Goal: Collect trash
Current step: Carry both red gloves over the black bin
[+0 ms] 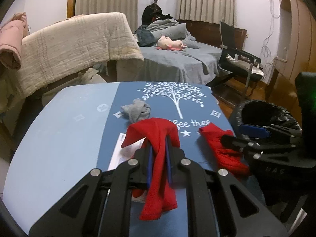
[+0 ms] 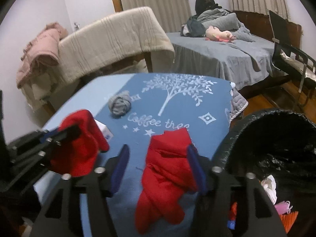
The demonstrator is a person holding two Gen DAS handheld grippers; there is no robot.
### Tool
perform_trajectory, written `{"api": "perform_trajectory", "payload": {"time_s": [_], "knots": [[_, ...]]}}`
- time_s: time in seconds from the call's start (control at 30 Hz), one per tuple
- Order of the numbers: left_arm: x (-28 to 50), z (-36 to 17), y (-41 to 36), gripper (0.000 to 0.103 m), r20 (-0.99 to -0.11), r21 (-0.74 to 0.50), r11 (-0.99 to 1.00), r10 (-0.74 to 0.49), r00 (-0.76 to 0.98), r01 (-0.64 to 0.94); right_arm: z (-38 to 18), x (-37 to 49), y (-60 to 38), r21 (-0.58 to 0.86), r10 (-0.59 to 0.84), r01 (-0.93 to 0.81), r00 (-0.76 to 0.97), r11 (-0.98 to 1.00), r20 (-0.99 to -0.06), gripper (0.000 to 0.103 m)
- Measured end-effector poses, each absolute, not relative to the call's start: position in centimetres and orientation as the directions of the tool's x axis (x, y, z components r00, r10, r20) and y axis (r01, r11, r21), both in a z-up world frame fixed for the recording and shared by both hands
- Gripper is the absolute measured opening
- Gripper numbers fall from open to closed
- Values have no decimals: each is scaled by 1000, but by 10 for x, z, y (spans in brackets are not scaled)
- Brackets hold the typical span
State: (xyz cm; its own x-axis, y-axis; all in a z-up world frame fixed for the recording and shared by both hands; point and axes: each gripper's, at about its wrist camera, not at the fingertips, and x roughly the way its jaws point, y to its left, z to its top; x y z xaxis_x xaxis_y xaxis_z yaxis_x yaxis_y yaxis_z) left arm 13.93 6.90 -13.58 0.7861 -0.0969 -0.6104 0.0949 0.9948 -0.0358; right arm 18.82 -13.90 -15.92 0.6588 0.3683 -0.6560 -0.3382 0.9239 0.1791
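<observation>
the left tool [image 1: 159,150] is clamped on one red sock [image 1: 158,158]; the right tool [image 2: 158,165] stands wide around the other red sock [image 2: 167,169], which rests on the bench [image 2: 177,114] beside the lined trash bin [image 2: 276,138]. if it drags off, it could miss the bin.

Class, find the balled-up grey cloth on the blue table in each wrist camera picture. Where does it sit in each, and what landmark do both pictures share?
Left wrist view: the grey cloth lies left of centre, just beyond the red cloth in the left gripper.
Right wrist view: grey cloth, upper left of centre.
Shared landmark: the white tree print, to the right of the cloth.
</observation>
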Motion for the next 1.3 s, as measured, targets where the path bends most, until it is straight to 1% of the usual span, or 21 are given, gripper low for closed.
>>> {"api": "perform_trajectory", "payload": {"time_s": [0.1, 0.3, 0.37, 0.43, 0.47, 0.5, 0.53, 0.57, 0.63, 0.7, 0.77, 1.03, 1.3], "knots": [[145, -139, 72, 11, -612, -38, 995, -94, 785, 90, -169, 198, -137, 177, 351, -320, 647, 931, -677, 74], [153, -142, 76, 11, -616, -44, 995, -95, 782, 86, -183, 209, -132, 161, 335, -322, 608, 933, -720, 74], [153, -143, 78, 11, -618, -49, 995, -96, 781, 84, -187, 211, -130, 159, 332, -325, 594, 932, -732, 73], [154, -144, 78, 11, -620, -51, 995, -97, 779, 84, -189, 211, -129, 156, 330, -327, 590, 932, -736, 60], [154, -144, 78, 11, -621, -52, 995, -98, 778, 84, -189, 211, -129, 155, 329, -326, 591, 933, -737, 58], [155, -145, 78, 11, -621, -53, 995, -99, 777, 84, -189, 211, -130, 159, 332, -327, 590, 932, -736, 50], [155, -145, 77, 11, -622, -53, 995, -99, 777, 84, -189, 210, -132, 175, 344, -328, 584, 928, -735, 39], [155, -145, 77, 11, -622, -53, 995, -99, 777, 84, -188, 210, -133, 183, 351, -328, 579, 927, -736, 33], [156, -145, 76, 11, -623, -55, 995, -100, 776, 84, -187, 210, -136, 207, 372, -335, 570, 919, -733, 18], [156, -144, 76, 11, -622, -57, 995, -101, 776, 84, -183, 208, -137, 226, 391, -341, 569, 913, -724, 15], [156, -143, 76, 11, -619, -56, 995, -102, 779, 86, -174, 204, -138, 246, 417, -354, 577, 903, -702, 14], [151, -123, 62, 11, -581, -60, 993, -118, 805, 102, -126, 188, -155, 294, 467, -365, 646, 884, -603, 13], [144, -95, 37, 11, -529, -57, 987, -158, 834, 151, -87, 171, -183, 285, 446, -344, 718, 895, -534, 13]]}}
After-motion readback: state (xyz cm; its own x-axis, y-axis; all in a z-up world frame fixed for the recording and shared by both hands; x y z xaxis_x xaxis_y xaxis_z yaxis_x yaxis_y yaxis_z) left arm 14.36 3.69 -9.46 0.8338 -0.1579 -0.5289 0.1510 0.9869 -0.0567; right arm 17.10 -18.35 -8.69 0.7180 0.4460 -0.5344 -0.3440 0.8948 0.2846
